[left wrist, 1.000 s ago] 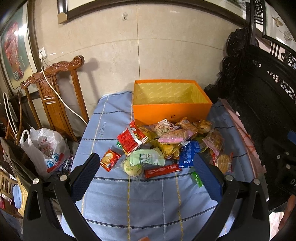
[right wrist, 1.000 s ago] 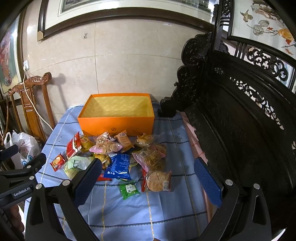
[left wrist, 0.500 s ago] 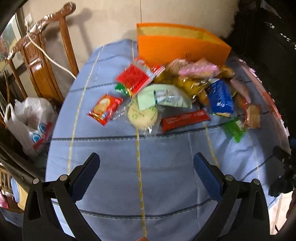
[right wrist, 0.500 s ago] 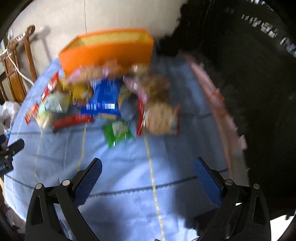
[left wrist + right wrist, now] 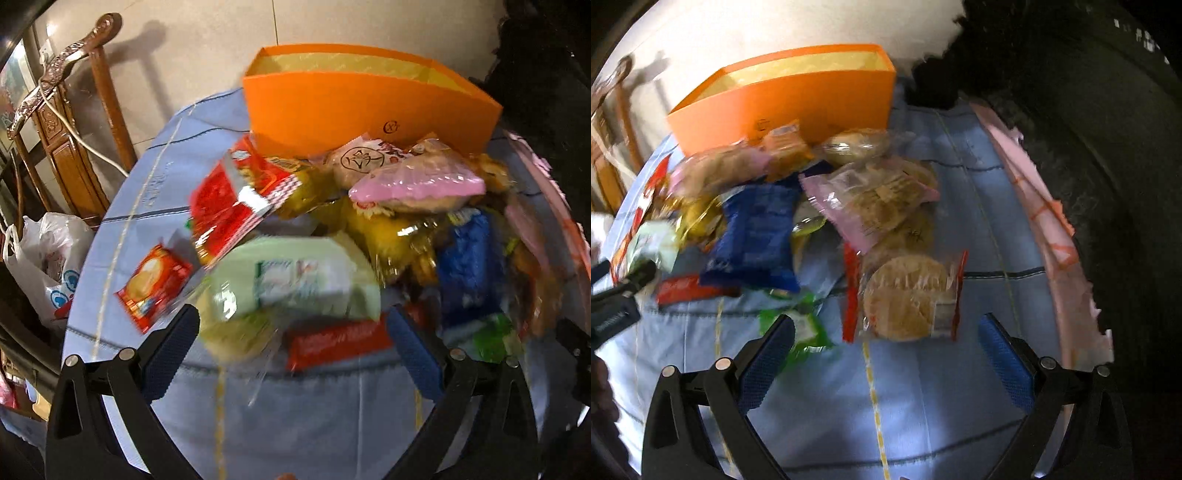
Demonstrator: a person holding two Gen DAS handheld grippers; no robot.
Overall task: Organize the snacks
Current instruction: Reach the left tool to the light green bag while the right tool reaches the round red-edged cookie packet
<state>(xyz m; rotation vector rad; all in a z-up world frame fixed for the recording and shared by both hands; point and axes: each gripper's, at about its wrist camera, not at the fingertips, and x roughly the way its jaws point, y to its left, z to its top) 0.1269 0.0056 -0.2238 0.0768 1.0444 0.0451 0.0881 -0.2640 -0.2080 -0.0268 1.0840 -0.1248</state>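
As both wrists have dropped toward the pile:
Left gripper (image 5: 293, 334): jaws spread, red bar (image 5: 338, 341) at twelve o'clock.
Right gripper (image 5: 886, 341): spread, round cracker pack (image 5: 905, 297) ahead.
Orange box (image 5: 369, 107): empty; picking imminent.

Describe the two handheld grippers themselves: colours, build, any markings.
The left gripper and the right gripper look alike: black, angular, open-frame arms spreading in a V, with round silver rivets or screw heads at the joints. Each finger ends in a blue textured pad. In the right wrist view, the left gripper's black body at the frame's left edge carries small white lettering, too blurred to read. No sleeves show.
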